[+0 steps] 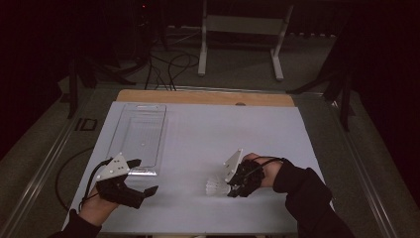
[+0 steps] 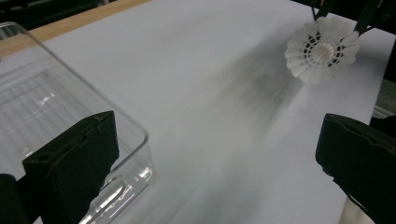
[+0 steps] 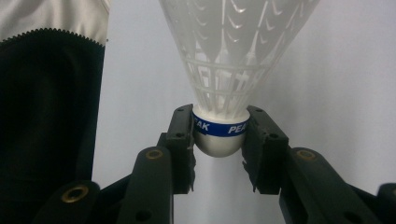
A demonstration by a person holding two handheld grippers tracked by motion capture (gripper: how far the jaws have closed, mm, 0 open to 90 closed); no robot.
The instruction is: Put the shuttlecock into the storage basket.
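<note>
A white plastic shuttlecock (image 1: 214, 187) lies level just above the white table sheet (image 1: 208, 134), right of the middle near the front. My right gripper (image 1: 229, 189) is shut on its cork end. In the right gripper view the two pads (image 3: 183, 135) press on the rounded cork with its blue band, the shuttlecock (image 3: 233, 51) skirt pointing away, held by my right gripper (image 3: 219, 136). My left gripper (image 1: 142, 176) hovers at the front left, jaws wide open and holding nothing. The left gripper view has my left gripper (image 2: 215, 158) facing the shuttlecock (image 2: 322, 51) skirt-on, far off.
A clear plastic tray (image 1: 138, 131) lies lengthwise on the left half of the sheet; its near corner (image 2: 135, 140) is beside my left jaw. Dark cloth with a zip edge (image 3: 46, 121) stands at the left of the right gripper view. A wooden strip (image 1: 198, 96) edges the far side.
</note>
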